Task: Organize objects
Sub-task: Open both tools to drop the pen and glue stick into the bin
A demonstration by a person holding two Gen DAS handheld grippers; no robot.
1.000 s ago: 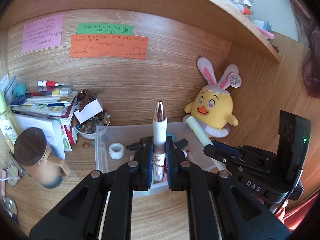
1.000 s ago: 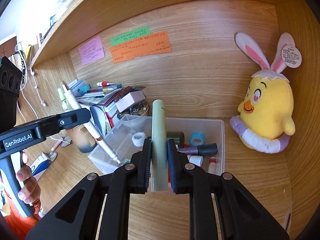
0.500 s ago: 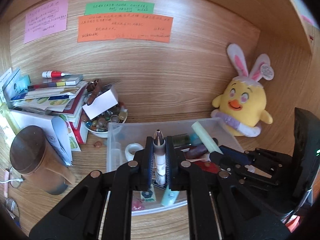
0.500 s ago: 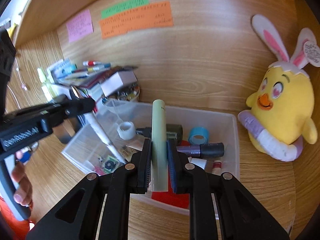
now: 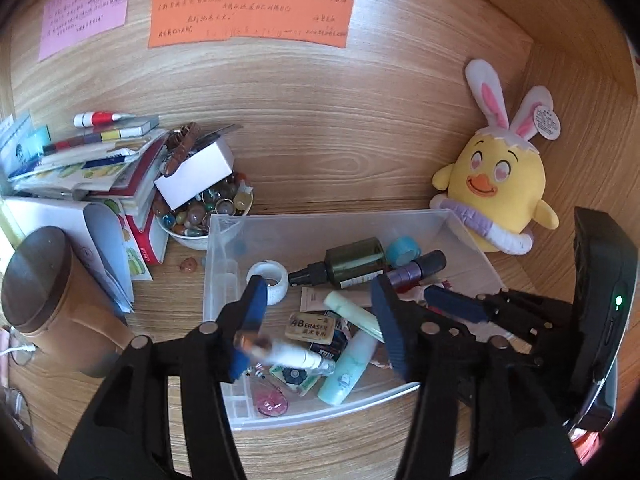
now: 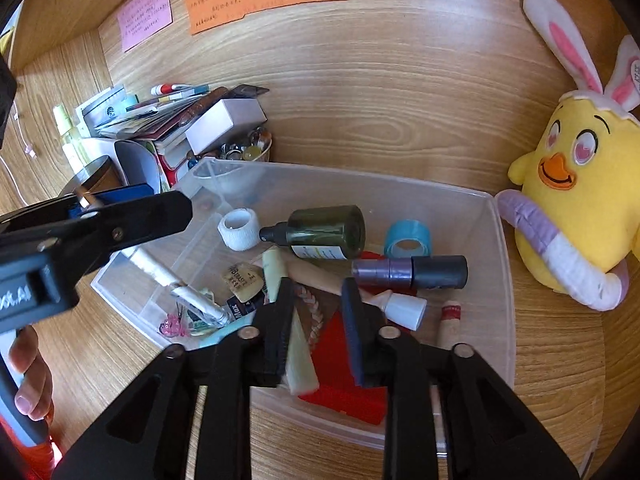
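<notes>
So both grippers are parked right over the clear plastic storage bin point(image 5: 224, 240) on the wooden counter point(image 6: 560, 360), and both have just been letting go. The left gripper point(image 5: 316, 324) has its jaws spread wide, and the white pen with the rose-gold cap point(image 5: 280, 354) is loose between them, blurry, lying across the clutter near the front of the bin. Nothing is pinching it anymore. The right gripper point(image 6: 316, 320) has only cracked open a little, and the pale green stick tube point(image 6: 298, 356) sits in the gap, leaning against the left jaw with daylight on the other side, so I'd call it released too, its far end resting among the stuff in the bin.

Makes sense why they're tipped downward over it: drop things low so nothing bounces out. The bin already holds a dark green spray bottle point(image 6: 328, 232), a white tape roll point(image 6: 240, 229), a blue tape roll point(image 6: 408, 238) and a purple tube with a black cap point(image 6: 408, 272).

The yellow plush chick with bunny ears point(image 6: 576, 184) is just beside the bin, untouched.
</notes>
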